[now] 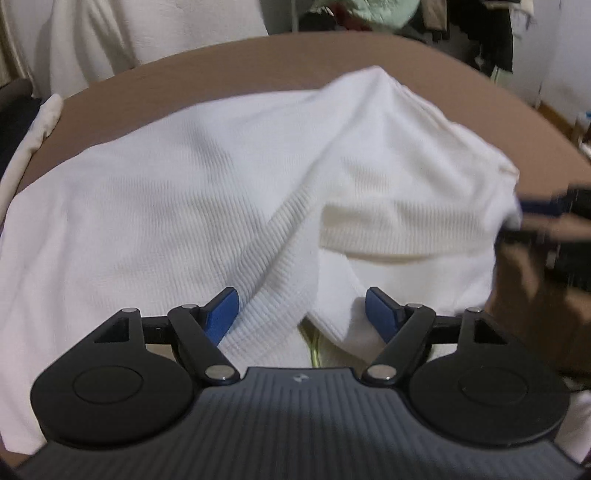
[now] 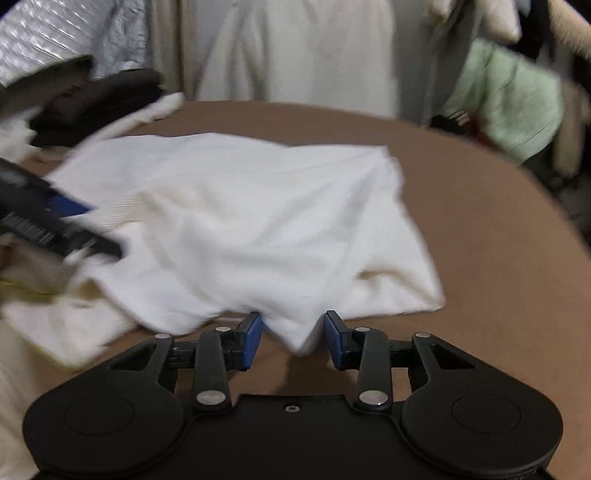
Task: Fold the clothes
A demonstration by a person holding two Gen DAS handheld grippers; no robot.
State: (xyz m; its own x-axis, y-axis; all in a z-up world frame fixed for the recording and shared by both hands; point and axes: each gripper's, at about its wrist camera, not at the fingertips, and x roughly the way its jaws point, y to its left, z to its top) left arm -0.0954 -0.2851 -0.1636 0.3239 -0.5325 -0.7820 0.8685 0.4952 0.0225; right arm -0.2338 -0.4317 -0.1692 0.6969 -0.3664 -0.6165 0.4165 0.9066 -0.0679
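Right wrist: right hand-held gripper (image 2: 293, 339) spread around white garment (image 2: 240, 229) corner.

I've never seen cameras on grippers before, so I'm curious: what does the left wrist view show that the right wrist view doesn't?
Only the left wrist view shows the garment's ribbed band running between the open left gripper, plus a yellowish bit under the cloth.

Only the right wrist view shows a silvery crinkled sheet, a dark clothes pile, and the garment's corner between the open right gripper.

Both show the white garment, brown surface and pale green garment.
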